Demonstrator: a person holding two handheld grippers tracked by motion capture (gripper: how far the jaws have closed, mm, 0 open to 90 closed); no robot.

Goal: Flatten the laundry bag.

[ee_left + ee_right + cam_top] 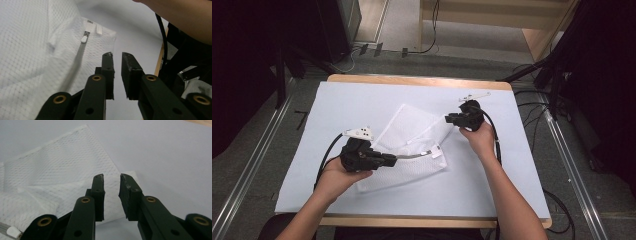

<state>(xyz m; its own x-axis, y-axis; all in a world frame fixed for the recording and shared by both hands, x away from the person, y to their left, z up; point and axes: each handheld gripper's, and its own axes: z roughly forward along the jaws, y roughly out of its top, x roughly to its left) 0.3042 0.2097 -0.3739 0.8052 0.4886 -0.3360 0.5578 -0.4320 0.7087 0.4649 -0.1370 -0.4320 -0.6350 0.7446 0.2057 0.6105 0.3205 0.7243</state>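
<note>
White mesh bag (404, 147) lies mid-table, crumpled, its folds hiding part of zipper (414, 155); zipper pull (84, 39) visible near bag corner. Left gripper (393, 160) over bag's lower left part, jaws slightly parted, nothing between them. Right gripper (448, 119) at bag's upper right corner, jaws narrowly apart, gripping nothing. White sheet (492, 165) bare right of bag; table (412, 80) edge beyond.
</note>
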